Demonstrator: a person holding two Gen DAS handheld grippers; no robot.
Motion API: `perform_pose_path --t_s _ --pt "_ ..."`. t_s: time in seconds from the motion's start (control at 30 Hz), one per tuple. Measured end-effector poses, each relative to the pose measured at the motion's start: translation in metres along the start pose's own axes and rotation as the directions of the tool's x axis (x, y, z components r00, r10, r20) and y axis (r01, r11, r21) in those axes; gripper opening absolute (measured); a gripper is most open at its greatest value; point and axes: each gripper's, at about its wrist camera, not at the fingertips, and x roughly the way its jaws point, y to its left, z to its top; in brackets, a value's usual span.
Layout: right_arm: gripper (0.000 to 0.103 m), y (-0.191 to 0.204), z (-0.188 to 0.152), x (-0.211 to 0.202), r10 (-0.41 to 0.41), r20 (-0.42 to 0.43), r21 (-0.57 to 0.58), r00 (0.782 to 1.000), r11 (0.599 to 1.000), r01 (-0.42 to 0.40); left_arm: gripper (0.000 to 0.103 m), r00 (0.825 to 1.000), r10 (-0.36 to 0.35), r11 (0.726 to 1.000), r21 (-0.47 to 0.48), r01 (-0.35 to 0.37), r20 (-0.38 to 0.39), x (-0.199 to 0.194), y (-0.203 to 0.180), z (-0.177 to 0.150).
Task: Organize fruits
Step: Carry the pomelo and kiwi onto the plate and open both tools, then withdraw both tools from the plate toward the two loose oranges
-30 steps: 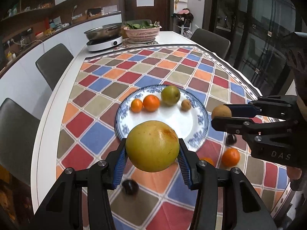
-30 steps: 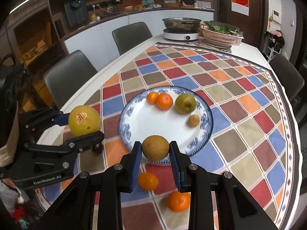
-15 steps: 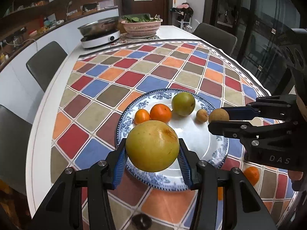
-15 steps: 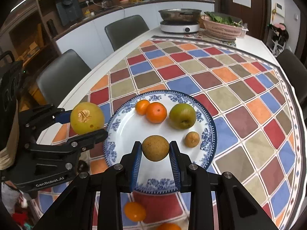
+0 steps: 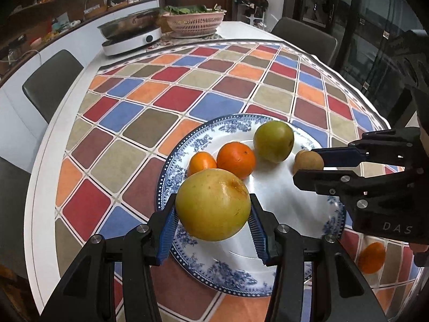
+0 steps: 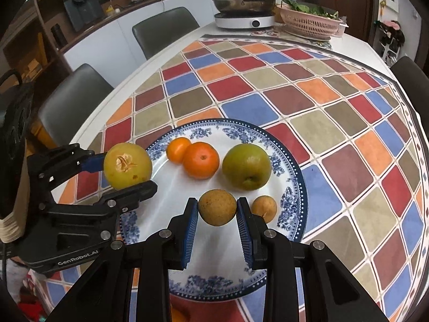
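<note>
My left gripper [image 5: 213, 228] is shut on a large yellow fruit [image 5: 213, 204] and holds it above the near left part of the blue-and-white plate [image 5: 241, 276]; it also shows in the right wrist view [image 6: 128, 165]. My right gripper [image 6: 217, 217] is shut on a small brown fruit [image 6: 217, 207], held above the plate [image 6: 291, 179]; it also shows in the left wrist view [image 5: 309, 161]. On the plate lie two oranges [image 6: 201, 160], a green fruit [image 6: 246, 166] and a small brown fruit [image 6: 264, 206].
An orange [image 5: 372, 257] lies on the chequered tablecloth [image 5: 166, 99] right of the plate. At the far end stand a cooker with a pan [image 5: 131, 36] and a pink basket of greens [image 5: 194, 20]. Chairs [image 6: 75, 102] line the table's edge.
Both grippers have moved forward over the plate with their fruits still held. The plate now sits closer and lower in both views.
</note>
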Motion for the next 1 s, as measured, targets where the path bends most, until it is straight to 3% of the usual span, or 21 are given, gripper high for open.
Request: perform_pose_path --t_s 0.43,0.5,0.6,0.87,1.0 --pt "0.031 -0.006 0.005 0.011 0.009 -0.008 0.028 1.000 1.000 -0.009 0.049 0.999 0.014 1.000 0.003 -0.014 -0.052 0.022 0.001 0.005" --pt "0.042 -0.006 0.006 0.008 0.008 -0.001 0.031 1.000 0.999 -0.008 0.052 0.998 0.018 1.000 0.012 -0.018 -0.054 0.023 -0.002 0.004" --pt "0.043 -0.006 0.006 0.000 -0.020 0.022 0.026 1.000 0.999 0.019 0.063 0.999 0.045 0.999 0.028 -0.045 -0.021 0.014 -0.006 0.004" --pt "0.043 -0.003 0.001 -0.030 -0.056 0.073 0.016 0.996 0.998 0.055 0.065 0.995 0.094 0.995 0.027 -0.095 0.019 -0.014 -0.015 0.003" --pt "0.043 0.000 -0.004 -0.046 -0.054 0.100 0.010 0.994 0.999 0.053 0.066 0.996 0.084 0.996 0.003 -0.085 0.042 -0.034 -0.019 0.001"
